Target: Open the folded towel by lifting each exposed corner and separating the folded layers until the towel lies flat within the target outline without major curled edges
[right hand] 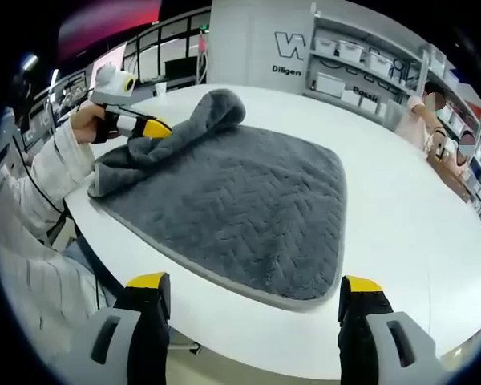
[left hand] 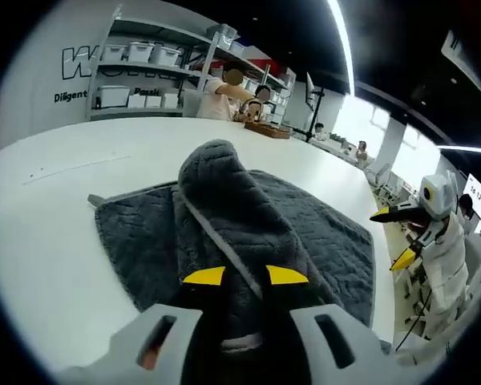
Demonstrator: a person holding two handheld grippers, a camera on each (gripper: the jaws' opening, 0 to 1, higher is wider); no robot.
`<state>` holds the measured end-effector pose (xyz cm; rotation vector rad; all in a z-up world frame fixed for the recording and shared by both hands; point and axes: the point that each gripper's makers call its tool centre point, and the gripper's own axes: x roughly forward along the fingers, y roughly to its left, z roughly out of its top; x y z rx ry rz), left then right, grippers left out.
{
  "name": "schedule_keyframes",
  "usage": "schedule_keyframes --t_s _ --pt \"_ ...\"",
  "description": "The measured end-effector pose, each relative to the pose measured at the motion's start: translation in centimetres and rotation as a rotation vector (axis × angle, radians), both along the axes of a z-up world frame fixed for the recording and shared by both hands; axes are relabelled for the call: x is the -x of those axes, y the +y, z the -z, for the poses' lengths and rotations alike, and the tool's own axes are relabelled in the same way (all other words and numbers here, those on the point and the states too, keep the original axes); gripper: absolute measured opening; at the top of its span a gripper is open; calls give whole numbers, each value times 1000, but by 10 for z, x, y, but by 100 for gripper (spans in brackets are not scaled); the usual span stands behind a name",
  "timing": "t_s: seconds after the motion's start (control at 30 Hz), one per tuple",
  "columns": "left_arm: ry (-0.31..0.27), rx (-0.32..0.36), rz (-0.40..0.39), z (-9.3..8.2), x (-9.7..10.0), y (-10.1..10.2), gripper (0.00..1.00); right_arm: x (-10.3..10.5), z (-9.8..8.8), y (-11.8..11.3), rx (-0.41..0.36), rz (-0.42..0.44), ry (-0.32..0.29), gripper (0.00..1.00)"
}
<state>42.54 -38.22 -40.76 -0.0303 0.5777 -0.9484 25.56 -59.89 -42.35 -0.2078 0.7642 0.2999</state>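
A dark grey towel (right hand: 248,200) with a herringbone weave lies spread on the round white table (right hand: 401,208). One folded layer (left hand: 224,200) is pulled up into a hump over the rest. My left gripper (left hand: 245,277) is shut on this raised fold, the cloth pinched between its yellow-tipped jaws. In the right gripper view the left gripper (right hand: 148,127) holds that layer up at the towel's far left corner. My right gripper (right hand: 254,282) is open wide with nothing between its jaws, hanging just off the table's near edge in front of the towel. It also appears as the right gripper (left hand: 393,237), held by a white-sleeved arm.
Shelves (left hand: 144,72) with white bins stand behind the table. Two people (left hand: 228,92) work at the far side near a wooden tray (left hand: 266,129). A white sleeve (right hand: 40,208) lies along the table's left edge. Bare tabletop (left hand: 56,216) surrounds the towel.
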Motion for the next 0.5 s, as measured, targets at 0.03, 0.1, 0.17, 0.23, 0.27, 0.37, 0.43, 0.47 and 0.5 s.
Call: schedule_keyframes --t_s 0.03,0.1,0.17,0.23,0.27,0.37,0.43,0.47,0.5 --pt "0 0 0 0 0 0 15 0 0 0 0 0 1 85" --pt "-1 3 4 0 0 -1 14 1 1 -1 1 4 4 85" --pt "0 10 5 0 0 -2 11 2 1 -3 1 9 4 85" --pt "3 16 8 0 1 -4 9 2 1 -4 2 13 5 85" --pt "4 17 10 1 1 -4 9 3 1 -4 2 13 5 85" --pt "5 28 18 0 2 -6 7 3 1 -4 3 12 6 85" --pt "-3 30 22 0 3 -6 6 3 2 -3 4 10 8 85" --pt "-8 29 23 -1 3 -6 5 3 2 -3 4 10 8 85" --pt "-15 29 26 -2 4 -6 5 4 2 -3 5 9 8 85"
